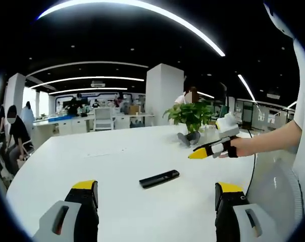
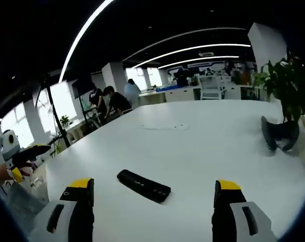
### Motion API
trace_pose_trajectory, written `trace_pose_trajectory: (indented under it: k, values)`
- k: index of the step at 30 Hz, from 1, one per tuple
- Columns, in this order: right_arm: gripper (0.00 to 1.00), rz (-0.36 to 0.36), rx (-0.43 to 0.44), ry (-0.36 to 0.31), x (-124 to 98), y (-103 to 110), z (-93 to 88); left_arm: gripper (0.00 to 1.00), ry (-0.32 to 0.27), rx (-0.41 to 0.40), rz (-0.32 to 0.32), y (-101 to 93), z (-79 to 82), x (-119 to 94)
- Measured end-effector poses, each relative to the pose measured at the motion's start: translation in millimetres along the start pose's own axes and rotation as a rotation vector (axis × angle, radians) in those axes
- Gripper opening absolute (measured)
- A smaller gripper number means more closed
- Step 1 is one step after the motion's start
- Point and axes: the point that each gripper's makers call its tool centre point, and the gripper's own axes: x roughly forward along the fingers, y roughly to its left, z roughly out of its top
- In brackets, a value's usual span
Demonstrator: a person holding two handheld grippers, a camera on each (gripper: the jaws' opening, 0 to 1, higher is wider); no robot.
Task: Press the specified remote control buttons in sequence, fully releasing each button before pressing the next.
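A slim black remote control [image 1: 159,178] lies flat on the white round table [image 1: 92,166]. My left gripper [image 1: 156,187] hovers just short of it, jaws wide apart, nothing between them. In the right gripper view the same remote [image 2: 143,185] lies at an angle on the table [image 2: 193,136], a little ahead of my right gripper [image 2: 153,185], which is also open and holds nothing. A hand holds the right gripper [image 1: 209,149] above the table's right side, beyond the remote. The left gripper [image 2: 24,152] appears at the far left edge, off the table.
A potted green plant [image 1: 192,118] in a dark pot stands on the table behind the remote, seen again as the plant [image 2: 281,96] at the right. A faint cable [image 2: 162,127] lies farther back. Seated people [image 2: 112,101], desks and a chair [image 1: 103,119] fill the office behind.
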Motion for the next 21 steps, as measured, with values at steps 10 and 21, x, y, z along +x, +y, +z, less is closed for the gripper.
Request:
trace_pose_trajectory:
  k: [10,21]
  values:
    - [0.99,-0.034,-0.095,-0.034,-50.5,28.2,0.5,1.00,-0.009,-0.001,-0.008,-1.0,-1.0,0.0]
    - [0.99,-0.100,-0.142,-0.075,-97.9,48.3,-3.0,1.00,-0.016,-0.025,0.011,-1.3,-3.2,-2.3]
